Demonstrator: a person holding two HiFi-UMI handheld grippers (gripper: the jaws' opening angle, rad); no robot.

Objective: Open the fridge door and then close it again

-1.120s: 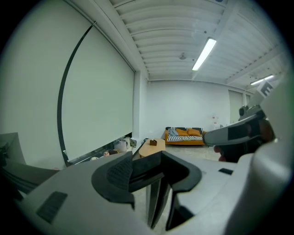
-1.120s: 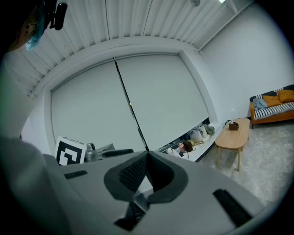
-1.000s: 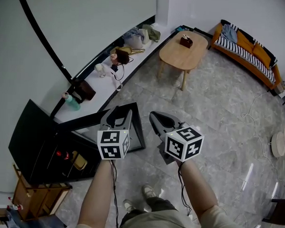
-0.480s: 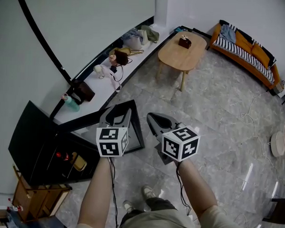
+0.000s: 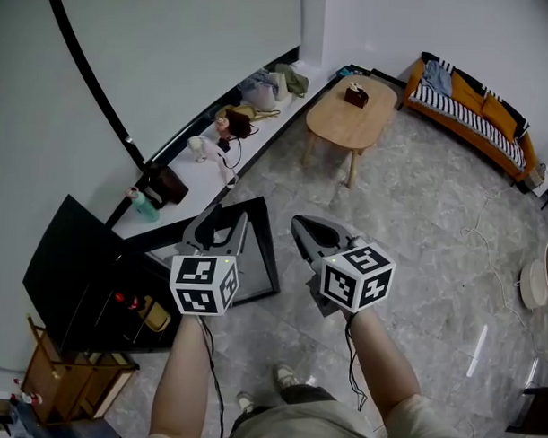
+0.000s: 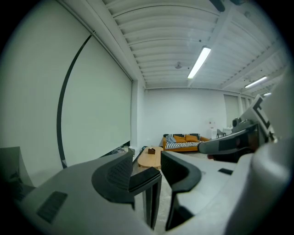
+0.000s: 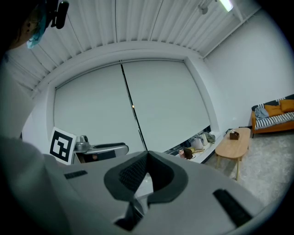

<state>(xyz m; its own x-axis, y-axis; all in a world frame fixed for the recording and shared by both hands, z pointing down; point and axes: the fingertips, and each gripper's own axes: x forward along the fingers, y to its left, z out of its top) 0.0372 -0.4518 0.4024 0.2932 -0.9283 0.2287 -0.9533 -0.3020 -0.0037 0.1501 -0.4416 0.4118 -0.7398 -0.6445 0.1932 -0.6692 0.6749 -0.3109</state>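
A small black fridge [image 5: 71,260] stands low at the left of the head view, with red and yellow items showing inside. Its glass door [image 5: 255,249] is swung out toward me. My left gripper [image 5: 222,217] hovers just above the door's top edge, jaws apart. In the left gripper view the door's top corner [image 6: 148,183] shows through the gap of the left gripper [image 6: 148,160], and nothing is pressed between the pads. My right gripper [image 5: 298,223] floats to the right of the door with its jaws together and empty; the right gripper [image 7: 147,158] points toward the white wall.
A low white ledge [image 5: 181,179] along the wall carries a bottle, bags and small items. Farther off stand a wooden coffee table [image 5: 350,108] and an orange sofa [image 5: 475,108]. A wooden stand [image 5: 62,377] sits beside the fridge. The floor is grey marble.
Both grippers have risen a little; the left one's marker cube has drifted toward the lower left of the head view. The fridge door stands as before.
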